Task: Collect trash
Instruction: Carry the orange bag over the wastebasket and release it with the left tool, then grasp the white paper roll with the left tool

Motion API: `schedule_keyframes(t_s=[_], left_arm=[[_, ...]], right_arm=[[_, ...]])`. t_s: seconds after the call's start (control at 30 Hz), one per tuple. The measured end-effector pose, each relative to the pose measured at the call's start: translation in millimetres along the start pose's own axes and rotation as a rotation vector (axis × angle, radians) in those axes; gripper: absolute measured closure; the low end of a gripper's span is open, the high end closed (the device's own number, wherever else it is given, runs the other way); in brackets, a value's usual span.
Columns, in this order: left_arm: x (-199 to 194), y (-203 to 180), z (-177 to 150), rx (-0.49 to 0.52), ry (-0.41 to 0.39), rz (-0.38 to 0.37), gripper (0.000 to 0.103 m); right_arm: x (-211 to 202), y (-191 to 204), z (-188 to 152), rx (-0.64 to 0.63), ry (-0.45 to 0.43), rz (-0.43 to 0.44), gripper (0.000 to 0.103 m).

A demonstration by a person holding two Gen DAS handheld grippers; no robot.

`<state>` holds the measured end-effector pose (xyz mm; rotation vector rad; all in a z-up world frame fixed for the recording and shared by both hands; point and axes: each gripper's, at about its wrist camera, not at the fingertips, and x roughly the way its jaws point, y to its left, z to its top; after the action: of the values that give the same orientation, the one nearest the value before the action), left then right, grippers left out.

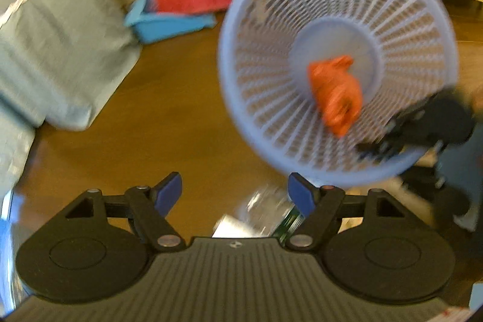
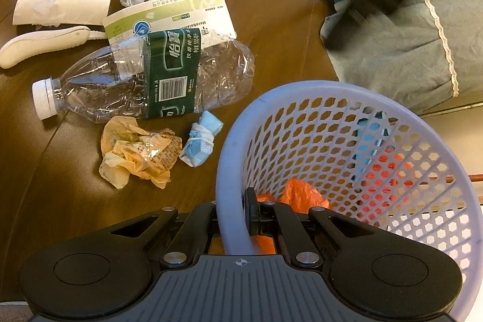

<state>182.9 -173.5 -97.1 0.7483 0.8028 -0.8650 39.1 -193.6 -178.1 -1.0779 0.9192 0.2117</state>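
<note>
Lavender perforated plastic basket [image 2: 347,171] clamped at near rim by right gripper [image 2: 238,219]. Left gripper [image 1: 235,195] spread, empty, directly above crushed clear plastic bottle [image 1: 262,210]; bottle's axis runs crosswise beside basket; left nearer.

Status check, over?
Right gripper shut on basket rim. Left gripper open, empty. Orange bag binned. Bottle, wrappers remain on table.
</note>
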Motion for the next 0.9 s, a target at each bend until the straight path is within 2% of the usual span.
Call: schedule_keyframes(t_s=[0.2,0.33,0.47,0.57,0.73,0.9], left_arm=[[1.4,28.6,-65.4,-0.115,0.104,0.075,0.028],[3.5,43.0,-123.5,-0.254,0.19,0.112,0.028],[6.0,35.3,-168.5,-0.403,0.251,0.095,0.028],[8.2,18.1,-187.4,-0.477,0.265,0.034,0.028],[17.4,-14.9,-197.8,-0.491,0.274,-0.047,0.028],[36.9,-40.4,-197.4,-0.43,0.303,-0.093,0.029]], right_arm=[[-0.4,0.4,-0.5,0.0,-0.001,-0.002,0.103],[-0.2,0.3,-0.4,0.0,-0.001,-0.002,0.103],[-0.4,1.1,-1.0,-0.002,-0.001,-0.001,0.103],[-0.9,1.6,-1.6,-0.002,0.0,-0.001,0.103],[0.5,1.3,-1.8,0.003,0.003,-0.001,0.103],[1.5,0.7,-2.8,0.006,0.006,-0.001,0.103]])
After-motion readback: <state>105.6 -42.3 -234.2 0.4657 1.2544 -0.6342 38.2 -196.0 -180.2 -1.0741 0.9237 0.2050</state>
